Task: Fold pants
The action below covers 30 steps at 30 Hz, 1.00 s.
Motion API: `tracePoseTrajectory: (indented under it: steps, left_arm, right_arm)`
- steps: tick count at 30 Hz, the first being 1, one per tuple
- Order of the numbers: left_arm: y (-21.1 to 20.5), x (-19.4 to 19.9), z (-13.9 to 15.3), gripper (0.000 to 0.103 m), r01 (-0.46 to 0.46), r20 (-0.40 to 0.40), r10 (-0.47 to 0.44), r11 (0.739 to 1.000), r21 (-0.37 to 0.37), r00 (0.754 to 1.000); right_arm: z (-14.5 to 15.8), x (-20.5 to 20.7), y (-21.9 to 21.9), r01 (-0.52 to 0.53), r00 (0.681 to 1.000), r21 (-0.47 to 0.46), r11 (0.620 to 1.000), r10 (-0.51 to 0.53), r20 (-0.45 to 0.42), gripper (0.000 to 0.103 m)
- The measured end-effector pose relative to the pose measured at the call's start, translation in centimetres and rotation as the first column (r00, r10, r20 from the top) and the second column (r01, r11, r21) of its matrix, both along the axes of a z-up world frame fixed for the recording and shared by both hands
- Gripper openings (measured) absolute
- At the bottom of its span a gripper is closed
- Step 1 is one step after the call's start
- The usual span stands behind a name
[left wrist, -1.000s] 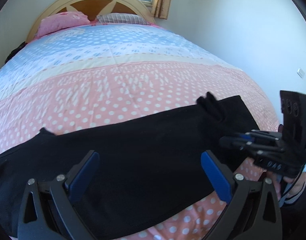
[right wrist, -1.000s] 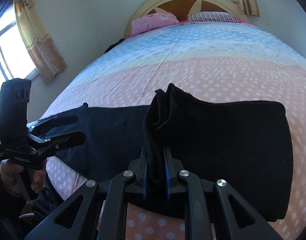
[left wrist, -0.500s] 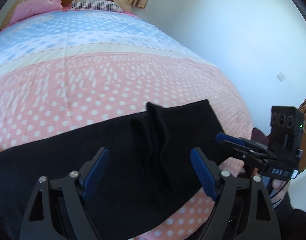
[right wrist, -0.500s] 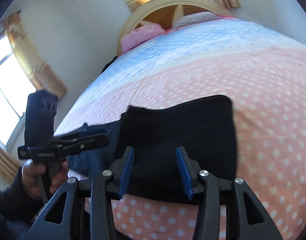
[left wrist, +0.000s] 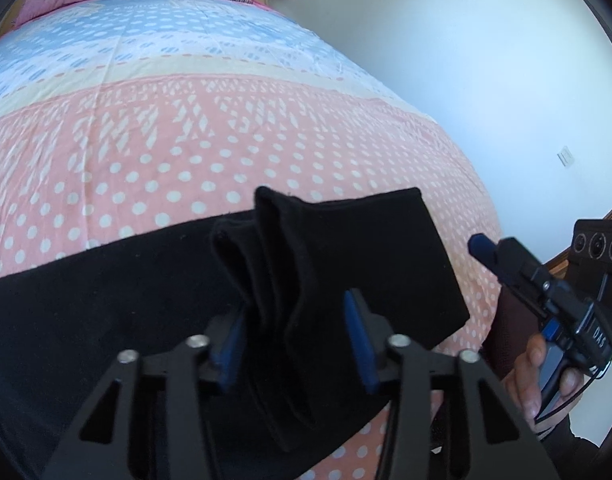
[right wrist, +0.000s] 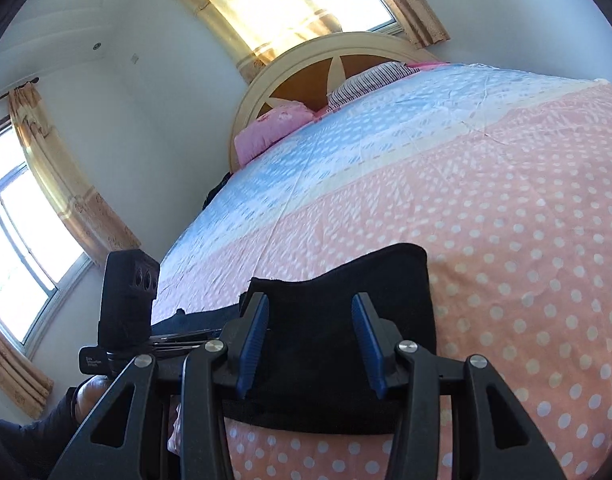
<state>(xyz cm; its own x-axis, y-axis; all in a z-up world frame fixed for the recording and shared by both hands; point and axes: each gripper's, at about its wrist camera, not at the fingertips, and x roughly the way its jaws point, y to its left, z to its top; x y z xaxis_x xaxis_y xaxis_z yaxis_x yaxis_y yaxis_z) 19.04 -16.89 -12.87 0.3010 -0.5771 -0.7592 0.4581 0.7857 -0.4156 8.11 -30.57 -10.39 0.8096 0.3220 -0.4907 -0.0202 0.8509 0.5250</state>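
Black pants (left wrist: 117, 300) lie across the near end of the bed, their right end folded back into a bunched ridge (left wrist: 273, 264). My left gripper (left wrist: 293, 336) straddles that ridge, its blue pads partly closed with fabric between them; the right pad does not visibly touch the cloth. My right gripper (right wrist: 310, 340) is open and empty, low over the folded right end of the pants (right wrist: 358, 292). It also shows at the right in the left wrist view (left wrist: 482, 246), off the bed edge.
The bed has a pink dotted and blue quilt (left wrist: 177, 128). Pillows (right wrist: 273, 130) and a headboard (right wrist: 306, 76) are at the far end. A white wall (left wrist: 466, 72) is to the right, curtained windows (right wrist: 33, 216) to the left.
My right gripper let go of the folded pants end and drew back to the bed edge. My left gripper moved right onto the bunched fold and narrowed around it.
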Motion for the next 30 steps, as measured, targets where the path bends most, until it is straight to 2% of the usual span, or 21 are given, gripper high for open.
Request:
tracePoseTrajectory:
  steps: [1,4,7,15,22,30]
  left_arm:
    - [0.1,0.0,0.0,0.017,-0.002,-0.001,0.002,1.000,0.005,1.000]
    - [1.2,-0.1,0.4,0.011,-0.026,-0.015,0.026,0.999,-0.036,1.000]
    - [1.8,-0.9,1.8,0.010,-0.021,0.011,0.021,0.998,-0.064,1.000]
    - [4.7,-1.6,5.3,0.010,-0.045,0.005,0.046,0.986,-0.162,0.999]
    - [8.6,-1.8,5.6,0.010,-0.120,-0.009,0.121,0.975,-0.187,0.993]
    - [13.5,-1.8,4.0,0.010,-0.221,-0.063,0.212,0.954,-0.202,0.975]
  right_arm:
    - [0.0,0.0,-0.1,0.006,1.000,0.001,1.000,-0.006,0.002,0.046]
    - [0.0,-0.1,-0.6,0.030,1.000,0.000,1.000,-0.030,0.003,0.046]
    - [0.0,-0.2,-1.0,0.047,0.999,0.000,0.999,-0.047,0.005,0.046]
    - [-0.1,-0.8,-1.9,0.088,0.996,0.013,0.996,-0.089,0.023,0.046]
    - [-0.1,-0.7,-1.3,0.071,0.997,-0.006,0.997,-0.071,0.020,0.046]
    - [-0.2,-0.5,-0.5,0.044,0.999,-0.018,0.999,-0.044,0.017,0.046]
